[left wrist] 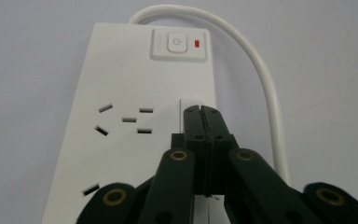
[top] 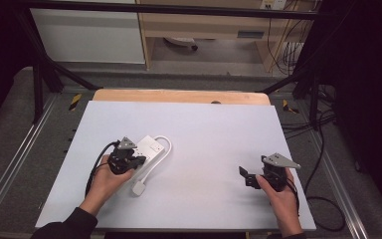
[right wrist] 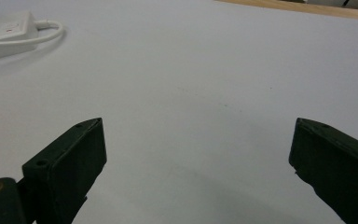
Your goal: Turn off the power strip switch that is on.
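two grippers, one power strip, one white table sheet: we list them as they stand.

item: power strip (top: 146, 148), white, lying flat on the table sheet (top: 214, 129) at its left-middle, switch end pointing away from the person. its cable (top: 160, 149) loops out of that far end and runs back along the strip's side to a white plug (top: 139, 188) lying loose on the sheet, near the left hand (top: 104, 185).

item: left gripper (left wrist: 202, 112), jaws pressed fully together with nothing between them, tips resting on or just above the strip's top face, beside a small white raised part. we cannot tell whether they touch it. the rocker switch (left wrist: 179, 44) with its red mark sits further up the strip.

item: right gripper (top: 249, 178), jaws spread wide and empty, low over bare sheet, well apart from the strip.

risks, as we judge them: nothing pins the strip, so a push from the closed tips may slide or pivot it instead of pressing home. narrow closed tips may skid off the smooth plastic into a socket slot. the looped cable may drag the loose plug across the sheet. the idle right gripper is too far off to steady anything quickly.
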